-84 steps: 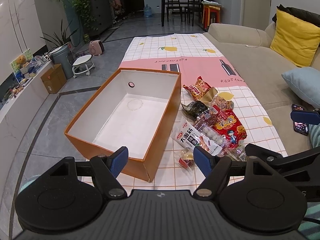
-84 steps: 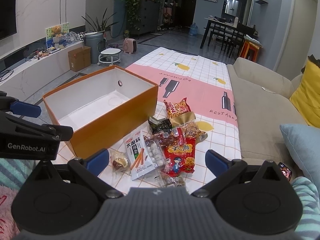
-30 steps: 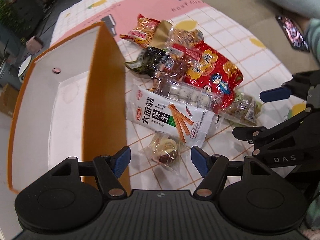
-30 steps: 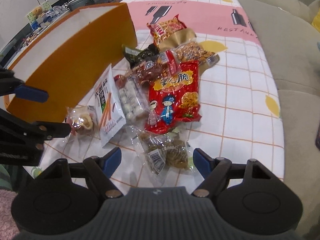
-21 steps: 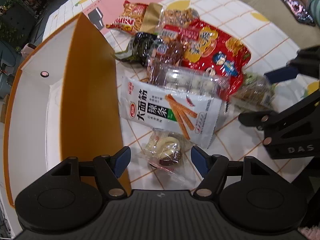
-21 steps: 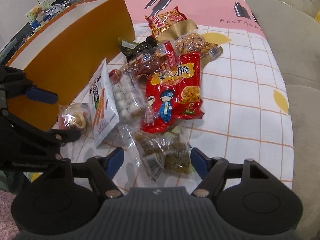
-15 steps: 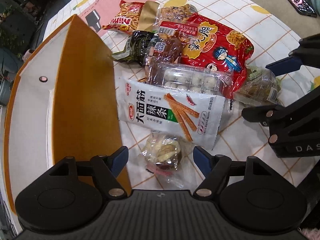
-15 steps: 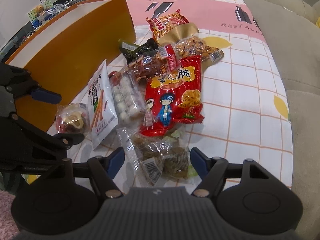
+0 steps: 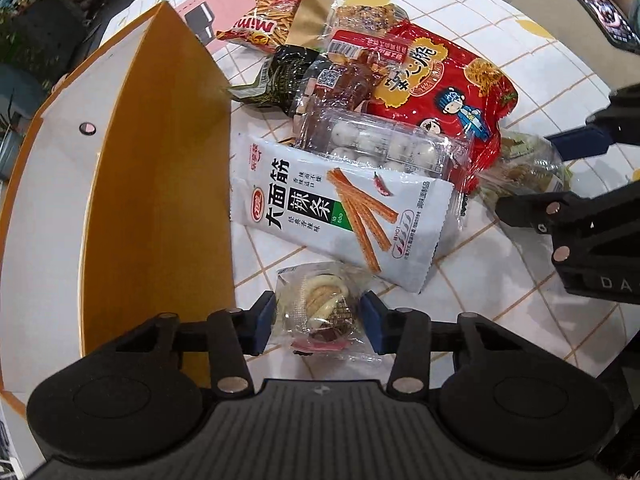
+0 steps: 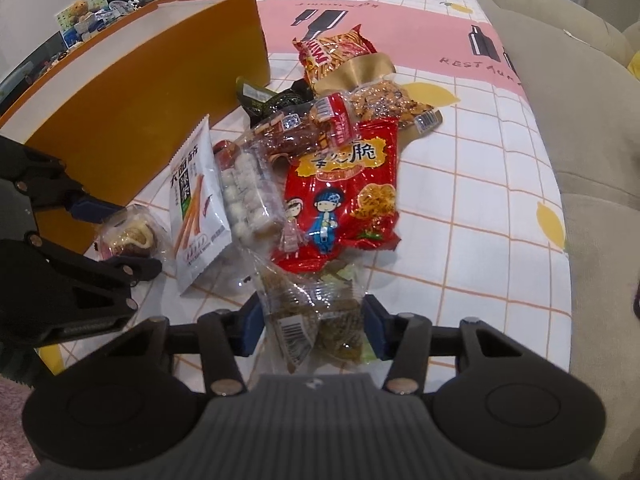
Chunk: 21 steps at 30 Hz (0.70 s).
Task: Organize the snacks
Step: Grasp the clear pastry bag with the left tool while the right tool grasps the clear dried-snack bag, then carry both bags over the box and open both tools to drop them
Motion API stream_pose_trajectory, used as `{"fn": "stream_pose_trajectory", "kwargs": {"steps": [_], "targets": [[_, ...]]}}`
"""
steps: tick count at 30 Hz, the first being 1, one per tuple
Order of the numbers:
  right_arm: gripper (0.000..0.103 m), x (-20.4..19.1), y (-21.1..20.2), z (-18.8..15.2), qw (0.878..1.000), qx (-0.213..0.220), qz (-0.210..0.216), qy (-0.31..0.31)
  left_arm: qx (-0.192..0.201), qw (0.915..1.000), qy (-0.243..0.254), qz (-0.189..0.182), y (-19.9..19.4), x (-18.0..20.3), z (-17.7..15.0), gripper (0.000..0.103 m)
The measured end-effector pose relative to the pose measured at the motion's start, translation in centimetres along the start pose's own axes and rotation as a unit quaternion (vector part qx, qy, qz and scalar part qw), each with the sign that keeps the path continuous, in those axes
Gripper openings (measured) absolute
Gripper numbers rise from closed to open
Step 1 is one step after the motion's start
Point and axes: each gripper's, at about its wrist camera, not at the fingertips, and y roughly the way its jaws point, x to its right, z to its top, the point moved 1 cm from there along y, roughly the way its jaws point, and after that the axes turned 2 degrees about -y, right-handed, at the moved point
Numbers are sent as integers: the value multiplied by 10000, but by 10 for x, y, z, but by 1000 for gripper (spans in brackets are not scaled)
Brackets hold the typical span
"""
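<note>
1. Small clear-wrapped pastry [image 9: 320, 308] lying on the bench [image 9: 500, 292], gripped between the blue pads of the left claw [image 9: 318, 322]; jaws just closed in onto the wrapper from both sides.
2. Clear bag of brown snacks [image 10: 316, 316] with barcode label sitting between the pads of the right claw [image 10: 314, 326]; jaws just been closing, pads at the bag's edges, firm pinch not certain from the view.
3. White spicy-strip packet [image 9: 340, 212] just ahead of the left claw, flat on the bench, its near corner close to the pastry.
4. Clear tray of white balls [image 9: 380, 144] beyond the white packet, partly overlapping it.
5. Red cartoon snack bag [image 10: 344, 192] straight ahead of the right claw, touching the clear bag's far end.
6. Further ahead in the pile: dark packet [image 9: 280, 76], dark-red sausage pack [image 9: 340, 80], orange-red Mimi bag [image 10: 332, 52], gold-topped nut bag [image 10: 384, 96].
7. Orange box [image 9: 160, 184] with white inside, left of the left claw, open top, standing on the bench beside the pile.
8. Checked lemon-print cloth [image 10: 480, 208] covering the bench; beige sofa [image 10: 580, 100] to the right of the right claw.
</note>
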Motion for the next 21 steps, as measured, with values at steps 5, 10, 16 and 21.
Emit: {"fn": "stream_pose_trajectory", "kwargs": {"steps": [5,10,16,21], "targets": [[48,-1,-5,-1,10000,-16,-6,43,114,9991,-337,-226,-14,-9,-1,51],[48,-3,-16,-1,9999,-69,-89,59,324,9980,-495,-219,-39,-13,-3,51],[48,-12,-41,-1,9999,53,-149,-36,588,9944,-813,-329,-76,-19,-5,51],[48,-23,-70,8,9993,306,200,-12,866,9905,-1010,-334,-105,-34,-7,51]]}}
